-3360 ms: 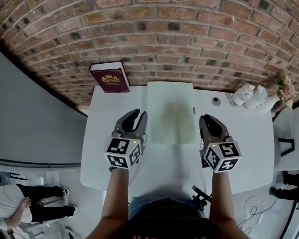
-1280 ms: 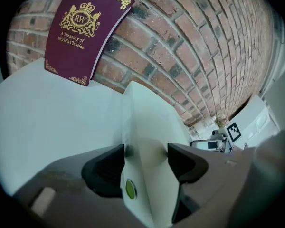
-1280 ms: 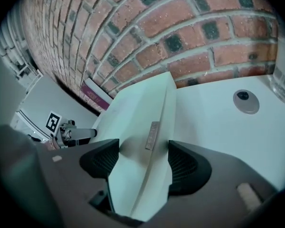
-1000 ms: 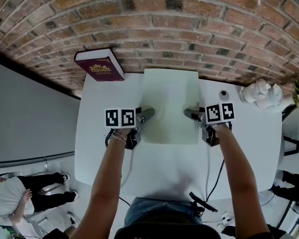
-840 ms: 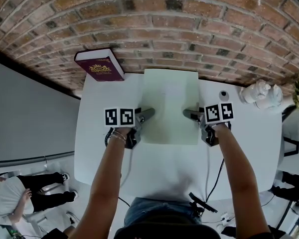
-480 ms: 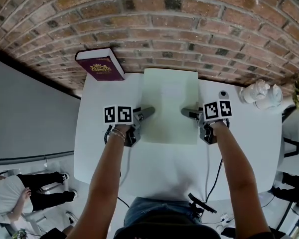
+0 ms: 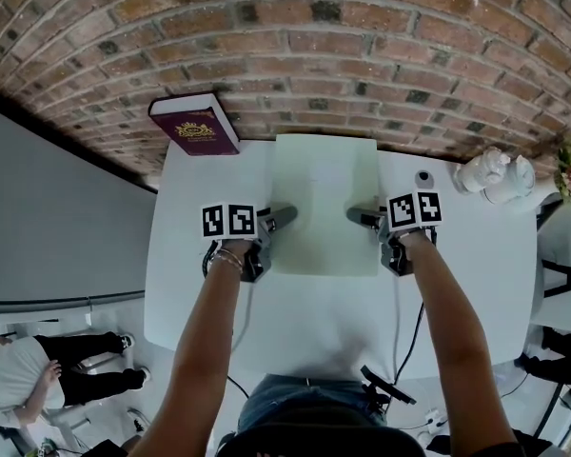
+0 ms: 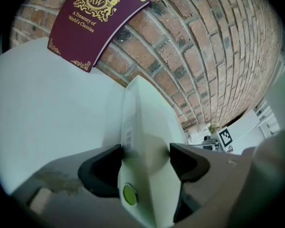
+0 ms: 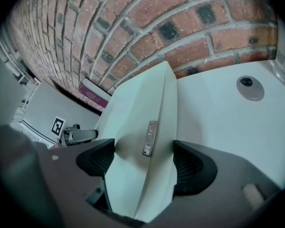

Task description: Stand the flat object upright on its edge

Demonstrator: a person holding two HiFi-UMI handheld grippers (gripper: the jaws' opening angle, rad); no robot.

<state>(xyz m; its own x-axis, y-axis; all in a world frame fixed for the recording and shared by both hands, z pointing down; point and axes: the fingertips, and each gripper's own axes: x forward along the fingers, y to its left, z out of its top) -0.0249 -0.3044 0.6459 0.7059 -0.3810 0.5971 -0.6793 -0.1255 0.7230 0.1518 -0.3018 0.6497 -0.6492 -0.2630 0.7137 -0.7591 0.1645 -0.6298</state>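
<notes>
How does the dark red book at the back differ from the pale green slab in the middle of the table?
The dark red book stands up, leaning on the brick wall; the pale green slab lies flat on the table. The book is dark with gold print; the slab is plain. The slab looks larger than the book. Both are flat rectangles.

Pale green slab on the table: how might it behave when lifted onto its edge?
Probably stiff: the pale green slab lies flat with straight edges. Its smooth face may be slippery. Being thin, it would likely tip easily once upright.
</notes>
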